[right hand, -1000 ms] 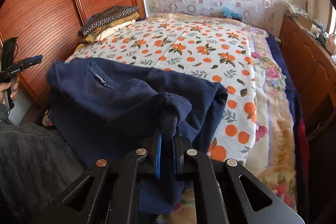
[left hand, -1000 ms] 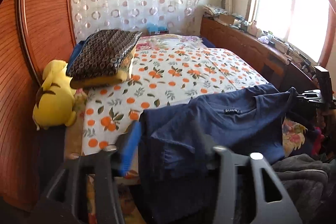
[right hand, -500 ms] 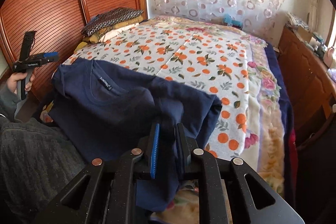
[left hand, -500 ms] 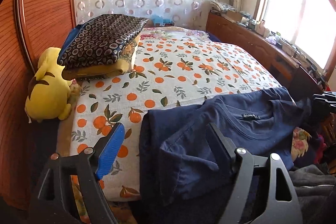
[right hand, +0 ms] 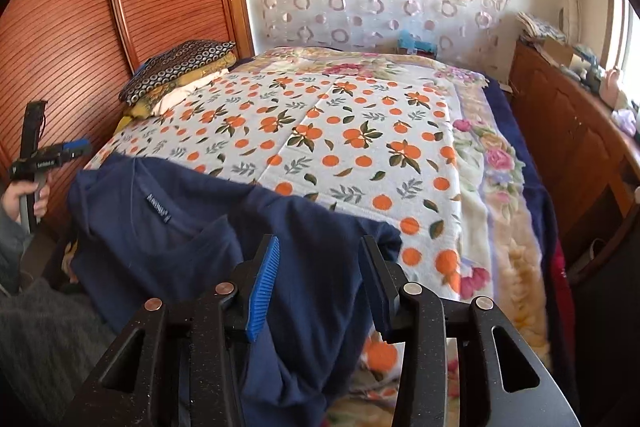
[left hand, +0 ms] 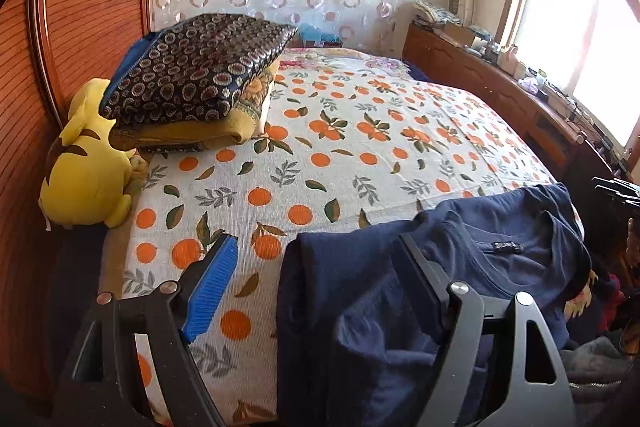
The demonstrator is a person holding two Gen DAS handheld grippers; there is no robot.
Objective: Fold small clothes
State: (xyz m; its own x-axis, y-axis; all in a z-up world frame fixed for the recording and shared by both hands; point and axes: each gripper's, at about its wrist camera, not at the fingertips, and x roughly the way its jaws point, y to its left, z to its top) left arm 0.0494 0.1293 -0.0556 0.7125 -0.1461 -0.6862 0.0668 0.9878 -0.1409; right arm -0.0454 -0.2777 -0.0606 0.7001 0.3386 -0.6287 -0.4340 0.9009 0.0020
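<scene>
A navy T-shirt (left hand: 404, 307) lies at the near edge of the bed, collar and label up, its lower part hanging over the edge. My left gripper (left hand: 316, 241) is open wide above the shirt's left edge. One finger is over the bedspread, the other over the cloth, and nothing is pinched. In the right wrist view the same shirt (right hand: 180, 239) spreads out below my right gripper (right hand: 320, 241). Its jaws are opening and navy cloth lies loose between them, not pressed by the pads. The left gripper (right hand: 48, 157) shows at far left, held by a hand.
The bed carries an orange-print spread (left hand: 360, 155). A stack of folded cloths (left hand: 192, 83) and a yellow plush toy (left hand: 84, 171) sit by the wooden wardrobe (right hand: 120, 27). A wooden sideboard (right hand: 572, 147) runs along the window side. A grey sleeve (right hand: 36, 339) fills the lower left.
The right gripper has let go of the bunched shirt fold, and the cloth now lies flat. The left gripper has opened wider and dropped closer to the shirt's left edge.
</scene>
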